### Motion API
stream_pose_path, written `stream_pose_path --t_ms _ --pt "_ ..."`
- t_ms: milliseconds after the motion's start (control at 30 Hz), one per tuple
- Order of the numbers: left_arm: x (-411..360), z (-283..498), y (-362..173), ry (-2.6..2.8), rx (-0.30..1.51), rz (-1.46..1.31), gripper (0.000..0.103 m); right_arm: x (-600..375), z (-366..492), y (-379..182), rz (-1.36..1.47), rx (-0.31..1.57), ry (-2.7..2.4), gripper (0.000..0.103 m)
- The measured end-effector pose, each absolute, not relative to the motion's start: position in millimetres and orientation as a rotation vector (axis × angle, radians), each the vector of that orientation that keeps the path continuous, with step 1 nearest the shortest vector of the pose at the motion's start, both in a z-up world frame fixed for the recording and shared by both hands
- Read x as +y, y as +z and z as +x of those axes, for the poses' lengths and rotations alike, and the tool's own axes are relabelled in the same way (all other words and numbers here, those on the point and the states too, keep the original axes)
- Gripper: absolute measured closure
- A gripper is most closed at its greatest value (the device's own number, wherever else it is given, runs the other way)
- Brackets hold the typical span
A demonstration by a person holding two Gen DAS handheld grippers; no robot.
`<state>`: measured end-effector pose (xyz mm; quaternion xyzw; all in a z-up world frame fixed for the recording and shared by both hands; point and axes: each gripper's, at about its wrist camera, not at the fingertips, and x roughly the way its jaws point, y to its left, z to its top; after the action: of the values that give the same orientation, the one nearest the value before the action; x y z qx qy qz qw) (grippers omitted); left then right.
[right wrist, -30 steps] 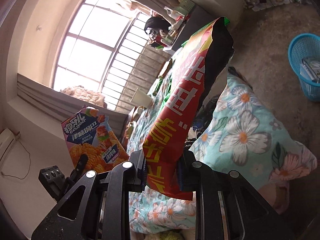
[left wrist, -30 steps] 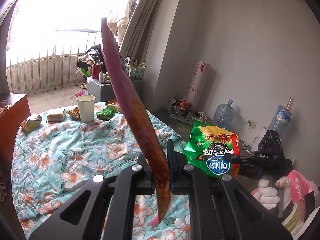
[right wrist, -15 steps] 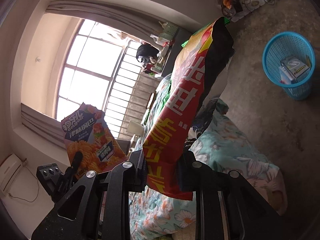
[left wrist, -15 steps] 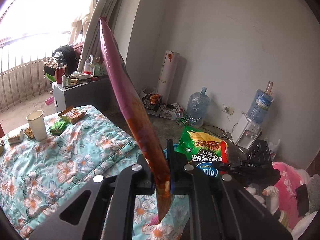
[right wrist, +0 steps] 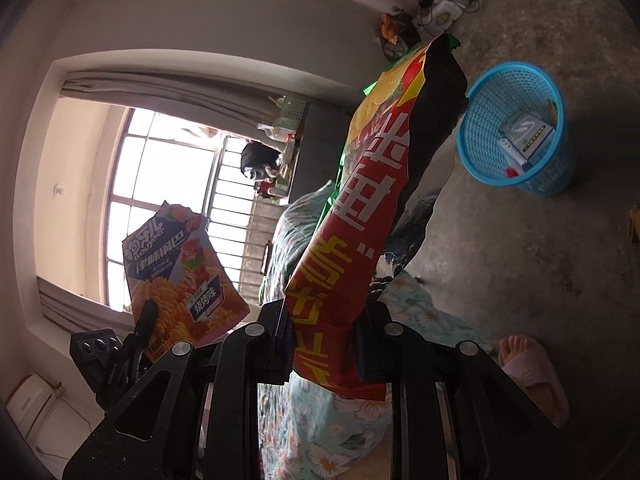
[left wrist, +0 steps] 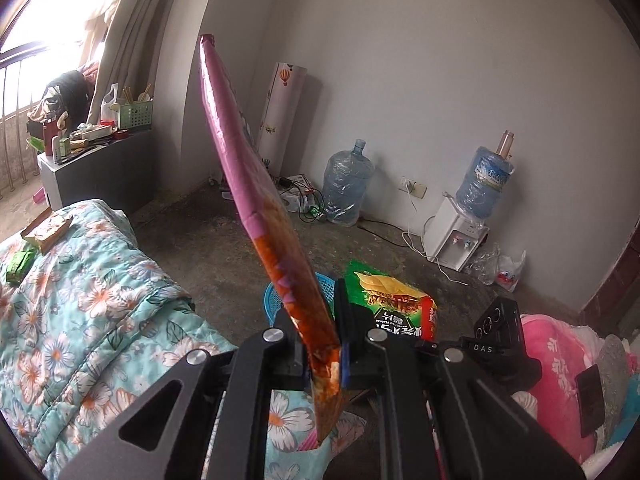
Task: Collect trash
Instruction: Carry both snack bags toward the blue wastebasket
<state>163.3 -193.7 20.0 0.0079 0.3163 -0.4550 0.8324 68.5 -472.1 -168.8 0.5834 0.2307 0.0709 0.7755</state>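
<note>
Left wrist view: the left gripper (left wrist: 320, 344) is clamped on the lower end of a purple-and-orange snack bag (left wrist: 248, 184), which is seen edge-on and rises tilted toward the upper left. Just beyond the gripper, the rim of the blue mesh wastebasket (left wrist: 272, 296) shows on the concrete floor (left wrist: 208, 248), largely hidden by the bag. To the right of the wastebasket, the right gripper (left wrist: 424, 342) grips a green chip bag (left wrist: 390, 300) by its red end, the jaws closed onto it. Left of the wastebasket lies the bed with a floral quilt (left wrist: 80, 312); on the quilt's far edge rest a small green packet (left wrist: 18, 266) and a flat snack box (left wrist: 48, 230). Behind the wastebasket, against the wall, stand a water jug (left wrist: 346, 182) and a white water dispenser (left wrist: 456, 240) carrying a second jug. A pink blanket (left wrist: 560, 352) lies to the right of the wastebasket.

Right wrist view (rolled to one side): the right gripper (right wrist: 324, 344) is clamped on the same chip bag (right wrist: 372, 200), its red printed face toward the camera. The wastebasket (right wrist: 496, 128) stands on the floor to the right of the bag, apart from it, with a carton (right wrist: 528, 136) and smaller scraps inside. To the left of the chip bag, the left gripper (right wrist: 136, 340) holds the purple snack bag (right wrist: 180, 272) face-on before the window (right wrist: 160, 200). A person's foot in a pink slipper (right wrist: 528, 364) rests on the floor below the wastebasket.
</note>
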Motion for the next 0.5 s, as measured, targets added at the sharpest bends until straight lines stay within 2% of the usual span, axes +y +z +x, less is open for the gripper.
stream_pose_path --t_ms 500 --pt "-273 222 -43 -1.003 0.846 0.065 0.094 -509 70 -237 1.469 0.485 -0.15 0.082"
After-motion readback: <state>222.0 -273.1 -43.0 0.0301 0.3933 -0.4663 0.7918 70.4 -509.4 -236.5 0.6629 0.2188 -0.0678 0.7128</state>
